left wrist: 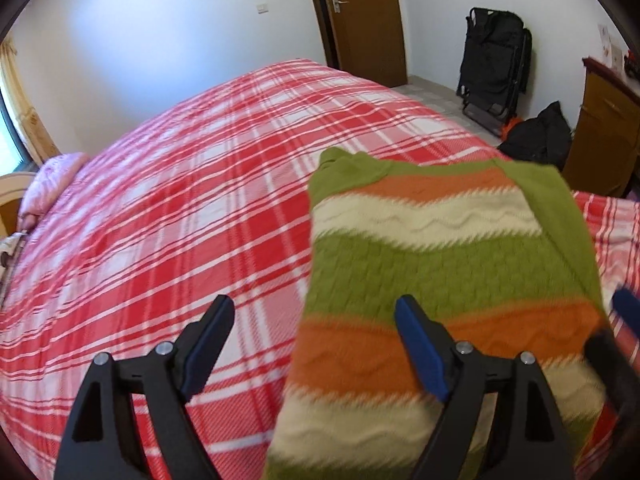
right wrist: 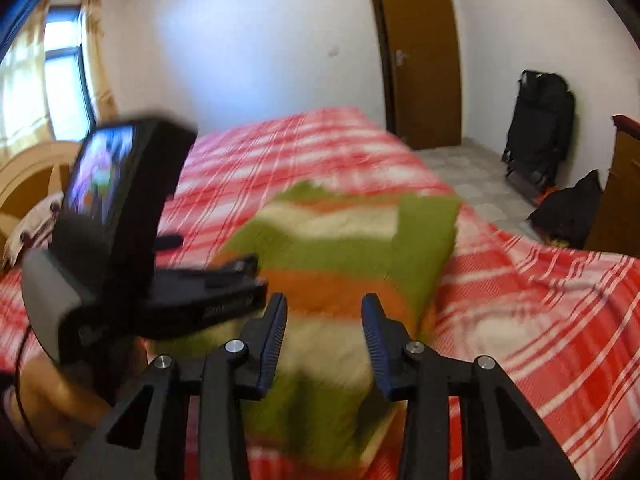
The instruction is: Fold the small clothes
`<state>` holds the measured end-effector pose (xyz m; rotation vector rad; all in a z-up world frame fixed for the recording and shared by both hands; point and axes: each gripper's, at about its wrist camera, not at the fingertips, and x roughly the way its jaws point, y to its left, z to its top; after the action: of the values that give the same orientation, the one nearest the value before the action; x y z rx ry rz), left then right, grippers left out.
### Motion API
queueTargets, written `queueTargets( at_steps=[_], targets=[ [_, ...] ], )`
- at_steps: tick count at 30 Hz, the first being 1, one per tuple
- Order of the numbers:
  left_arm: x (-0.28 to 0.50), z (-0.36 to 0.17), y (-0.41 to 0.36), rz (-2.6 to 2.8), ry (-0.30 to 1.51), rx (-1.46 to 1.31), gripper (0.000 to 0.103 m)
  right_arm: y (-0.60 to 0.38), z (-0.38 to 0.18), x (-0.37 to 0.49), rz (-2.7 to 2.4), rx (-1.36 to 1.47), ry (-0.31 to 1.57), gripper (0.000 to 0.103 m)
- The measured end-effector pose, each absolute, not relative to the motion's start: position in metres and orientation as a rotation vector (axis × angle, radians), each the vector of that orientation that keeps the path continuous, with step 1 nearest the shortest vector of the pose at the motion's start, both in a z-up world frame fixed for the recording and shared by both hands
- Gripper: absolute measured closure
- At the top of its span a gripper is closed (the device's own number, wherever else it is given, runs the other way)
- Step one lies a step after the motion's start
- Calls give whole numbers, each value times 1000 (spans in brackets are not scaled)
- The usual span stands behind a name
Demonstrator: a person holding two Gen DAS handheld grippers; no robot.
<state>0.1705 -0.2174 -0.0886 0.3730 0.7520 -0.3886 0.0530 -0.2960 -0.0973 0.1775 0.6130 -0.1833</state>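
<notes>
A knitted sweater (left wrist: 436, 280) with green, orange and cream stripes lies flat on the red plaid bed, its sleeves folded over the body. It also shows in the right wrist view (right wrist: 340, 256). My left gripper (left wrist: 316, 312) is open and empty above the sweater's left edge; one finger is over the bedspread, the other over the sweater. My right gripper (right wrist: 324, 312) is open and empty above the sweater's near end. Its blue fingertip (left wrist: 628, 308) shows at the right of the left wrist view. The left gripper's body (right wrist: 132, 240) fills the left of the right wrist view.
The bed (left wrist: 160, 208) with the red and white plaid cover takes up most of the room. A pink pillow (left wrist: 52, 184) lies at its head. A brown door (left wrist: 364, 16), a folded black chair (left wrist: 496, 56), a black bag (left wrist: 540, 132) and a wooden cabinet (left wrist: 604, 128) stand at the far right.
</notes>
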Motion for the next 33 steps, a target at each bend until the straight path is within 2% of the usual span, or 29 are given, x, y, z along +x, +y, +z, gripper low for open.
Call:
queueTargets(
  at_steps=[3, 6, 20, 21, 24, 33],
  targets=[
    [160, -90, -208, -381, 740, 387, 17, -296, -116, 56, -194, 183, 687, 62],
    [149, -94, -200, -362, 720, 405, 7, -308, -137, 56, -205, 270, 757, 63],
    [125, -116, -183, -388, 788, 423, 7, -304, -129, 16, -209, 376, 721, 62],
    [121, -114, -181, -392, 789, 424, 7, -304, -126, 10, -216, 395, 713, 61],
    [112, -110, -174, -404, 785, 417, 7, -306, -118, -5, -248, 445, 695, 49],
    [79, -91, -148, -467, 760, 334, 4, -293, -114, -38, -280, 474, 675, 48]
  ],
)
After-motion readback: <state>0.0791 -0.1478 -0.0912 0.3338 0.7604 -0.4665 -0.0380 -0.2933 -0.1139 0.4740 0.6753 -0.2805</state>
